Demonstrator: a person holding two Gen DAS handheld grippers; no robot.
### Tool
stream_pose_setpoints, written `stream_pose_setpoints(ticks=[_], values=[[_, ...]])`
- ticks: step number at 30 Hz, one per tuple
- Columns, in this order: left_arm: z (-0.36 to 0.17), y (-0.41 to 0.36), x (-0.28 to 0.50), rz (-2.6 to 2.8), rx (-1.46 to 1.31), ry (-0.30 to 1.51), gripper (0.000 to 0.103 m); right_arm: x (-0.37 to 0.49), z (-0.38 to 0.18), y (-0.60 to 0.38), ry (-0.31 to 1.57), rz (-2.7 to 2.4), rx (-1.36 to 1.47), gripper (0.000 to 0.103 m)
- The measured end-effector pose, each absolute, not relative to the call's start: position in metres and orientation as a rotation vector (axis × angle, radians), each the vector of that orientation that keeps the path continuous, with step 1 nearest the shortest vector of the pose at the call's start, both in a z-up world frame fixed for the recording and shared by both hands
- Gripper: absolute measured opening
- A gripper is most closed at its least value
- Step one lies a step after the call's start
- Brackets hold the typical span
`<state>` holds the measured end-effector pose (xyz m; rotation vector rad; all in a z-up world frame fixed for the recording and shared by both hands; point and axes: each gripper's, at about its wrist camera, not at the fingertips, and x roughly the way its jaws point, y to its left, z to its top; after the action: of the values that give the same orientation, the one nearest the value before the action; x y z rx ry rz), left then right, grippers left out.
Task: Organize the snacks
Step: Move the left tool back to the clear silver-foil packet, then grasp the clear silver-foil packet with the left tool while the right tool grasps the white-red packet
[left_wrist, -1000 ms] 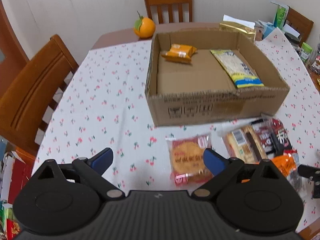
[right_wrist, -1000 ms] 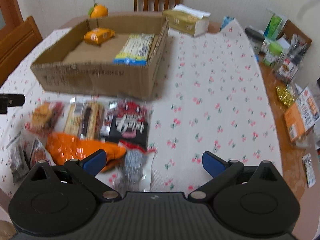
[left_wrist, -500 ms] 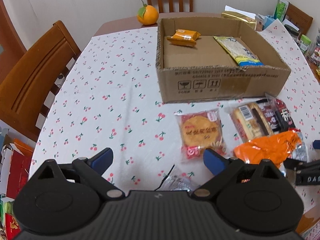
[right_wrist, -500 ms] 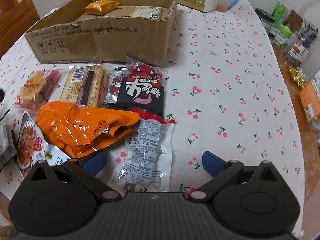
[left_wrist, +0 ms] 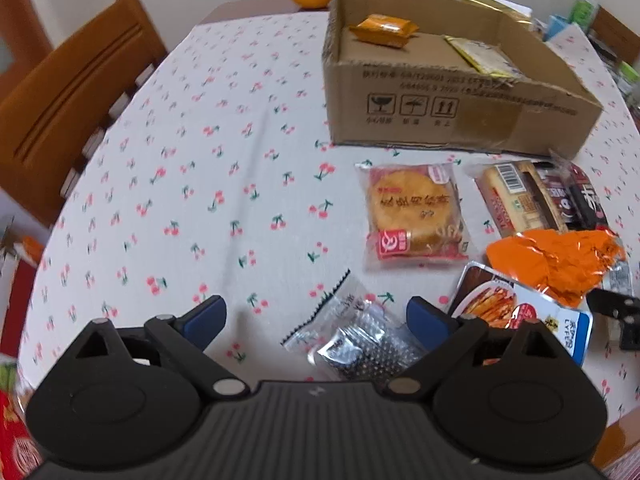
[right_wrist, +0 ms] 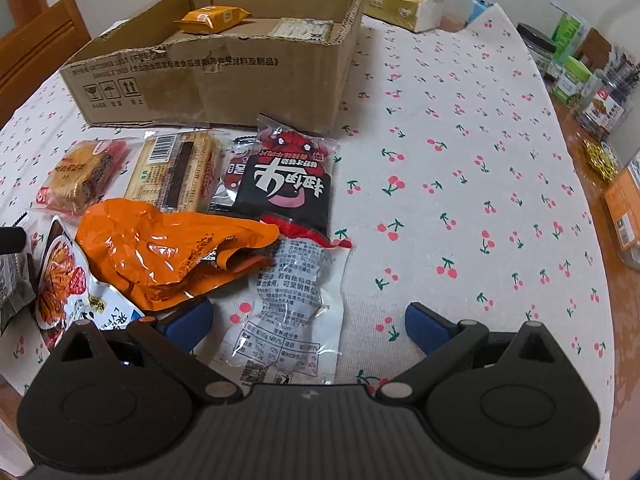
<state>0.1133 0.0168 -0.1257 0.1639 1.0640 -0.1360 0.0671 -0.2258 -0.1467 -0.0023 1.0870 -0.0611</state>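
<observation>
Both grippers hang over the loose snacks with jaws wide apart and nothing between the pads. The left gripper (left_wrist: 316, 314) should, I think, lower over the small dotted packet (left_wrist: 362, 342) near its right finger and close on its middle. The right gripper (right_wrist: 308, 320) is above the clear white pouch (right_wrist: 292, 312); the cardboard box (right_wrist: 224, 80) waits behind.

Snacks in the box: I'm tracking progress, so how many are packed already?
2: an orange packet at the box's far left, a pale yellow-edged packet at its right. The near wall may hide more.
</observation>
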Motion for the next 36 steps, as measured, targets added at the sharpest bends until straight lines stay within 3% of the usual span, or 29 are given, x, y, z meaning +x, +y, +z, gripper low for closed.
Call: stream_pose_setpoints(ticks=[20, 23, 29, 36], values=[[-0.134, 0.033, 0.072, 0.033, 0.172, 1.057, 0.097, 0.060, -0.148, -0.232, 1.016, 0.065, -0.067, 0.103], [-0.137, 0.036, 0.074, 0.053, 0.132, 1.074, 0.103, 0.058, -0.148, -0.232, 1.002, 0.070, -0.069, 0.103], [-0.146, 0.051, 0.074, 0.051, -0.010, 1.097, 0.103, 0.056, -0.149, -0.232, 0.986, 0.059, -0.062, 0.103], [-0.144, 0.031, 0.068, -0.027, 0.075, 1.058, 0.095, 0.054, -0.149, -0.230, 0.973, 0.040, -0.051, 0.103]])
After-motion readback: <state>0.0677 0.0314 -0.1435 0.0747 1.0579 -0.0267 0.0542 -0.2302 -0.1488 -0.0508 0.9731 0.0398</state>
